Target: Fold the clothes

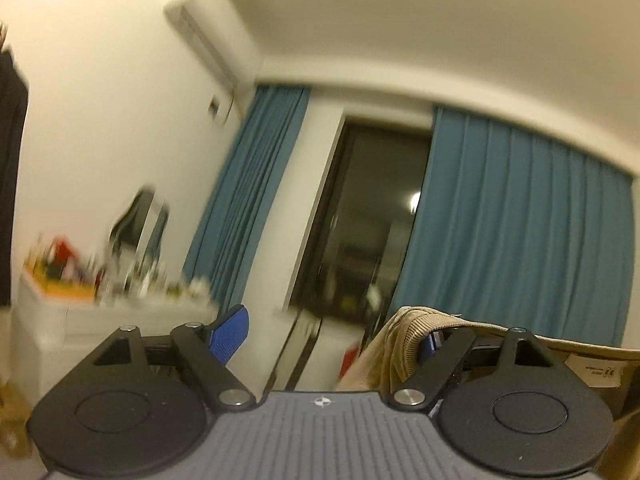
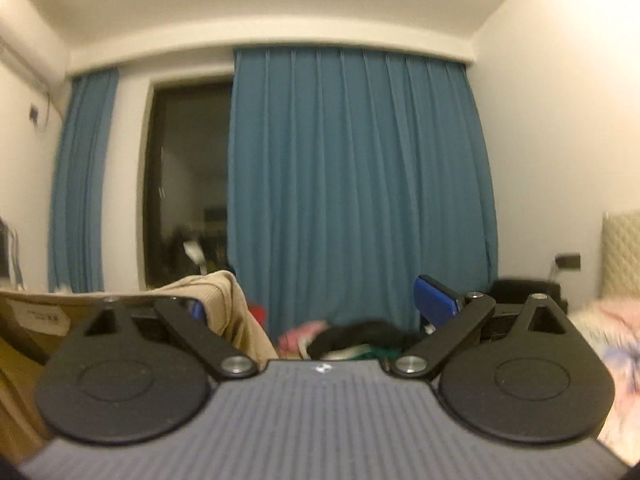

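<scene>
Tan ribbed knit garment [image 1: 404, 344], soft and bunched, hangs over the right finger of the left gripper [image 1: 328, 332]; the same cloth [image 2: 224, 304] drapes over the left finger of the right gripper [image 2: 320, 308], so it spans between the two tools, lifted level with the blue pleated curtains [image 2: 352, 184]. Both pairs of jaws stand wide apart, each with one blue pad [image 1: 230, 332] bare, gripping nothing between them. A pale label [image 1: 596, 372] shows on the inner side.

Only the left wrist view shows a cluttered white dresser [image 1: 80, 320] and a wall air conditioner [image 1: 204, 48]. Only the right wrist view shows a heap of pink and dark clothes [image 2: 344, 338] and a quilted cream headboard [image 2: 622, 252].
</scene>
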Tool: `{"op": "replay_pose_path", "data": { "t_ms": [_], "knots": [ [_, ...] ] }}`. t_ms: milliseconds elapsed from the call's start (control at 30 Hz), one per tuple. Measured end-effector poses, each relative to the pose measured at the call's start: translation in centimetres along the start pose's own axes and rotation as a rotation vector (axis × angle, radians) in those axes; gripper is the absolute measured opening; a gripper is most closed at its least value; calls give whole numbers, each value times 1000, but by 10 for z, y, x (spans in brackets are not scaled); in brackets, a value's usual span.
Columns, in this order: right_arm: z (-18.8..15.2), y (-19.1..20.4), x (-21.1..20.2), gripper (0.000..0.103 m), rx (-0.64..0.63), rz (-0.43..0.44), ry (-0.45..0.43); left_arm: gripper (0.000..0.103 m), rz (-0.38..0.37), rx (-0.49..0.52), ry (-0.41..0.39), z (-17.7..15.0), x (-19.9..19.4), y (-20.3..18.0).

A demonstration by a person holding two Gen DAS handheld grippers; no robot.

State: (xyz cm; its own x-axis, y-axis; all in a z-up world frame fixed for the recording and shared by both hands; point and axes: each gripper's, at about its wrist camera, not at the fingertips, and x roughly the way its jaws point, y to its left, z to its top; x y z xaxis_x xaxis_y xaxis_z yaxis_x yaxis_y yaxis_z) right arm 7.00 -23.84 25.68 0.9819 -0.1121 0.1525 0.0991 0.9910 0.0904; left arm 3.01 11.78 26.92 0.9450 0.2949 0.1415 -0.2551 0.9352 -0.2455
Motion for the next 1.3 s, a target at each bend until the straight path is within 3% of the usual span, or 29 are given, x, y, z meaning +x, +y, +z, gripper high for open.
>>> {"op": "replay_pose_path", "data": {
  "t_ms": [167, 300, 467, 667, 833, 1067, 1167, 1300],
  "knots": [
    [98, -9, -25, 98, 28, 10, -94, 87, -58, 21, -135, 97, -25, -23],
    [145, -15, -49, 98, -11, 14, -158, 88, -113, -24, -138, 143, -36, -30],
    [150, -25, -58, 98, -56, 2, -153, 94, -150, -1, -115, 142, -30, -35],
    [95, -36, -27, 98, -71, -6, -14, 94, -163, 13, 35, 68, 9, -36],
    [38, -39, 49, 98, -59, -33, 98, 94, -148, 21, 150, -6, 76, -47],
    [-60, -23, 203, 98, -99, -68, 144, 96, -66, 36, 224, -117, 250, -87],
    [-125, -17, 276, 98, -103, -78, 179, 96, -32, 24, 310, -186, 336, -102],
    [-223, -13, 365, 98, -111, -90, 335, 96, 3, 67, 468, -297, 431, -107]
  ]
}}
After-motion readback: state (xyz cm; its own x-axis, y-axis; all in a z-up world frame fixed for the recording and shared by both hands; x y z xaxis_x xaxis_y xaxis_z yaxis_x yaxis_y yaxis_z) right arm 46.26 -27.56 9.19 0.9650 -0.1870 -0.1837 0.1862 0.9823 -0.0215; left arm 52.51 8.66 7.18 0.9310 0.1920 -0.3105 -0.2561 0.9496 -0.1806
